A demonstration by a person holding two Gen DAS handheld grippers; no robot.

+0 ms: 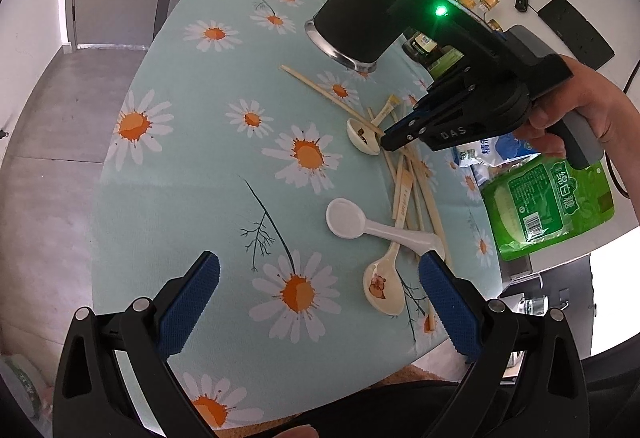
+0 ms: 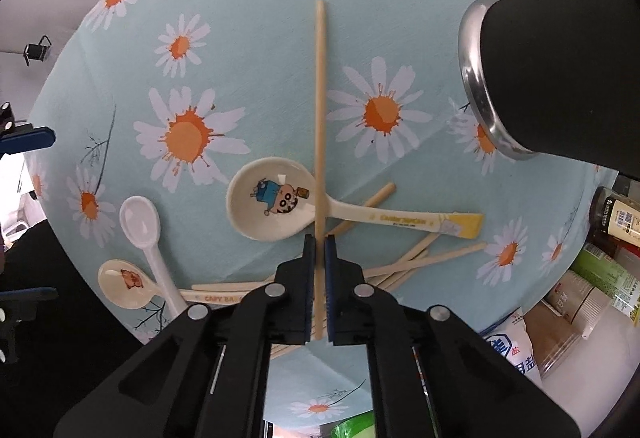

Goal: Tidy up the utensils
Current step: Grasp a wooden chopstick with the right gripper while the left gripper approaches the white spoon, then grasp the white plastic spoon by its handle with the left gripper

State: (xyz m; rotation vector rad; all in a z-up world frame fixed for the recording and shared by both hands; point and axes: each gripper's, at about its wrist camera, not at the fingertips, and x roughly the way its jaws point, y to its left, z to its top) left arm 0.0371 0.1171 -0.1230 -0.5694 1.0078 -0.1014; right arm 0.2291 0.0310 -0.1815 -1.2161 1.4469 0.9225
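Because its pads are pressed together on one chopstick (image 2: 319, 110), the right gripper (image 2: 319, 250) can lift it from the pile beside the cartoon spoon (image 2: 272, 204), presumably for the black holder (image 2: 560, 66) nearby; the left gripper (image 1: 320, 302) waits, spread wide, above the tablecloth (image 1: 192, 166)

The left wrist view looks from higher up, down and forward over the left gripper (image 1: 318, 302), taking in the right gripper (image 1: 386, 142) ahead. The right wrist view sits close over the tabletop (image 2: 248, 38), facing down past the right gripper (image 2: 319, 258). Both share the black cup (image 1: 356, 18) (image 2: 560, 70) and cartoon spoon (image 1: 362, 136) (image 2: 272, 204).
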